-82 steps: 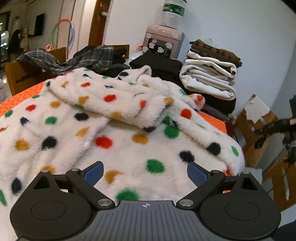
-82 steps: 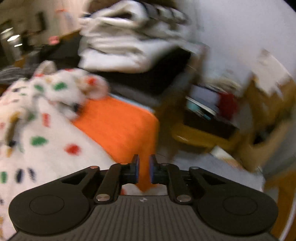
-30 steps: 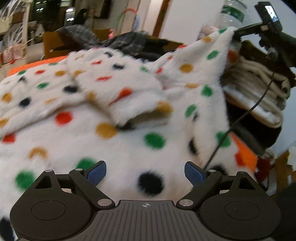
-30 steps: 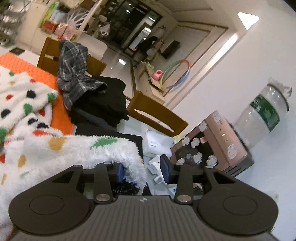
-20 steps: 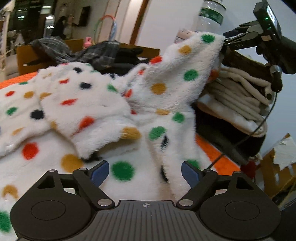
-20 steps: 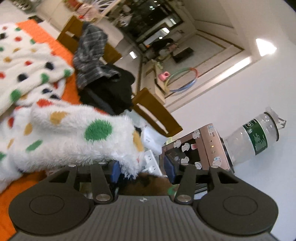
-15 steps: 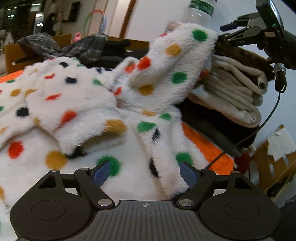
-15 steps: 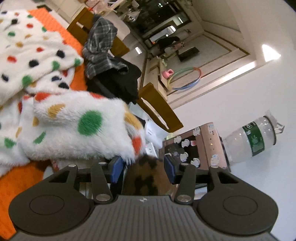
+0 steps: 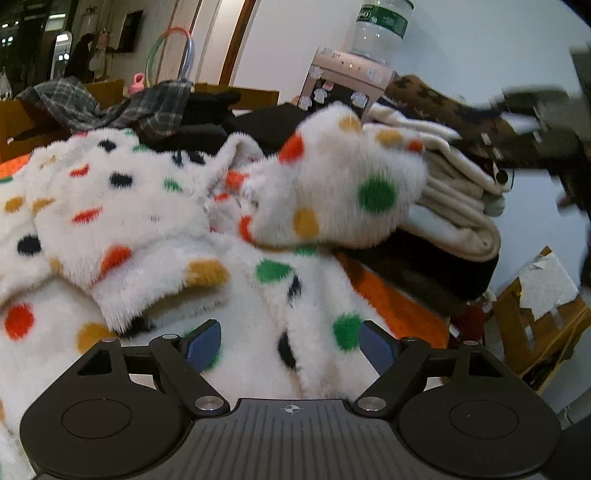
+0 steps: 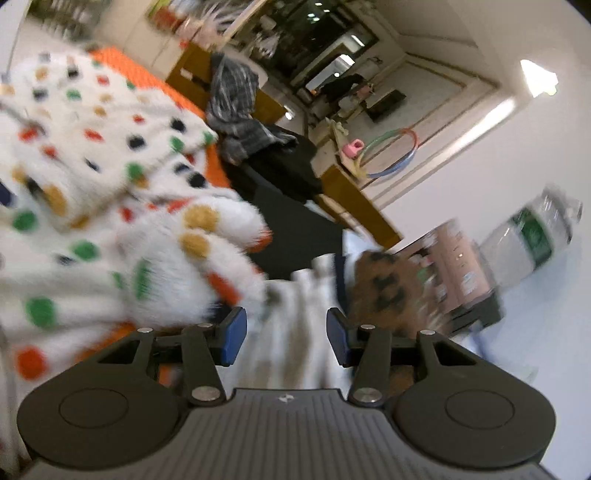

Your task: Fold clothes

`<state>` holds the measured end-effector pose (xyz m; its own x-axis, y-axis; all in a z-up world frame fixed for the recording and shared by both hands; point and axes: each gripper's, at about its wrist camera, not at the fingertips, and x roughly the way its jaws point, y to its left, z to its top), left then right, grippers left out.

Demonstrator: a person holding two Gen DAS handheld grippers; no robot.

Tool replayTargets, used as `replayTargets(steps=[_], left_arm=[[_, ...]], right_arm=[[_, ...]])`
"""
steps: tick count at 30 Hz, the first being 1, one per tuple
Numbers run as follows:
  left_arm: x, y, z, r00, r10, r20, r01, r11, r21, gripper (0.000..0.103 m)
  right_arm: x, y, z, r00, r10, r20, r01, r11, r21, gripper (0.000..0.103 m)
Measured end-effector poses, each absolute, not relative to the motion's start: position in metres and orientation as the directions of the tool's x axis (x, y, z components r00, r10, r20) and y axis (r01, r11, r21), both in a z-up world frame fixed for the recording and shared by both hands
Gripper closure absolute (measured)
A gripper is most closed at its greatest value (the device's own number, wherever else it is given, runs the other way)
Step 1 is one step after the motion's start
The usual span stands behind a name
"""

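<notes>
Fleece is covering most of the bench in front of me: a white fluffy garment with red, green, black and mustard dots (image 9: pixel 155 206) is lying spread over the orange bench cover (image 9: pixel 391 302); one sleeve end is lying folded across its middle, and a second flap on my right side (image 9: pixel 343 192) is sitting turned back over the body, bunched and uneven rather than flat; so I am judging the fold as begun but far from finished, with the edges wanting squaring and the whole piece wanting at least one more fold before it can join the stack.

My left gripper (image 9: pixel 291 345) is hovering low over the near part of the garment with its blue pads wide apart, gripping nothing; my right gripper (image 10: pixel 282 332) is also standing apart and empty, its view blurred, with the turned-back flap just to its left and no cloth between its pads.

Behind the garment a pile of folded cream and brown-patterned clothes (image 9: pixel 450 184) is resting on something black; further back grey plaid and black clothes (image 9: pixel 147 107) are lying unfolded, so more work is waiting.

Writing is scarce: the upturned clear water bottle with a green label (image 9: pixel 380 29) on the pink dispenser (image 9: pixel 343 81) is showing white lettering too small for me to read.
</notes>
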<state>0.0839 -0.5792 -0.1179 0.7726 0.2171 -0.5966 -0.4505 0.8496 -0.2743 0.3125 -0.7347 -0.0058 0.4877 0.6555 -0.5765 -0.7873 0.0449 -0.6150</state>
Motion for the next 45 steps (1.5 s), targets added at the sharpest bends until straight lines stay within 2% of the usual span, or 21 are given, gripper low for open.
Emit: replayTargets(steps=[4, 10, 15, 24, 28, 30, 31, 33, 35, 40, 45], left_arm=[[0.083, -0.569, -0.115, 0.767, 0.228, -0.601, -0.454, 0.853, -0.256, 0.020], [0.086, -0.559, -0.117, 0.747, 0.187, -0.638, -0.415, 0.880, -0.228, 0.020], [0.092, -0.554, -0.120, 0.736, 0.152, -0.659, -0.380, 0.899, -0.217, 0.020], [0.080, -0.557, -0.124, 0.713, 0.086, -0.696, -0.317, 0.925, -0.211, 0.023], [0.058, -0.564, -0.124, 0.691, 0.022, -0.722, -0.266, 0.937, -0.226, 0.023], [0.049, -0.569, -0.128, 0.667, -0.010, -0.745, -0.240, 0.944, -0.227, 0.023], [0.046, -0.571, -0.132, 0.653, -0.020, -0.757, -0.232, 0.946, -0.225, 0.023], [0.040, -0.575, -0.139, 0.623, -0.038, -0.781, -0.219, 0.951, -0.221, 0.025], [0.038, -0.576, -0.143, 0.615, -0.032, -0.788, -0.223, 0.951, -0.213, 0.028], [0.034, -0.578, -0.151, 0.602, -0.011, -0.799, -0.238, 0.952, -0.193, 0.029], [0.030, -0.580, -0.159, 0.588, 0.010, -0.809, -0.254, 0.952, -0.173, 0.027]], right_arm=[[0.296, -0.766, -0.019, 0.434, 0.671, -0.601, -0.866, 0.126, -0.484, 0.055], [0.275, -0.807, -0.061, 0.317, 0.659, -0.682, -0.948, 0.237, -0.211, 0.062], [0.252, -0.831, -0.106, 0.250, 0.660, -0.708, -0.944, 0.330, -0.025, 0.063], [0.222, -0.837, -0.164, 0.145, 0.677, -0.721, -0.877, 0.426, 0.224, 0.062], [0.214, -0.827, -0.172, 0.124, 0.679, -0.723, -0.875, 0.419, 0.244, 0.058], [0.211, -0.820, -0.178, 0.126, 0.655, -0.745, -0.882, 0.417, 0.218, 0.058], [0.211, -0.817, -0.183, 0.131, 0.645, -0.753, -0.883, 0.422, 0.207, 0.062], [0.213, -0.817, -0.185, 0.151, 0.637, -0.756, -0.878, 0.437, 0.193, 0.093], [0.218, -0.819, -0.181, 0.161, 0.639, -0.752, -0.871, 0.450, 0.196, 0.096], [0.250, -0.848, -0.149, 0.296, 0.598, -0.745, -0.824, 0.554, 0.118, 0.099], [0.293, -0.865, -0.170, 0.296, 0.571, -0.766, -0.773, 0.614, 0.160, 0.098]])
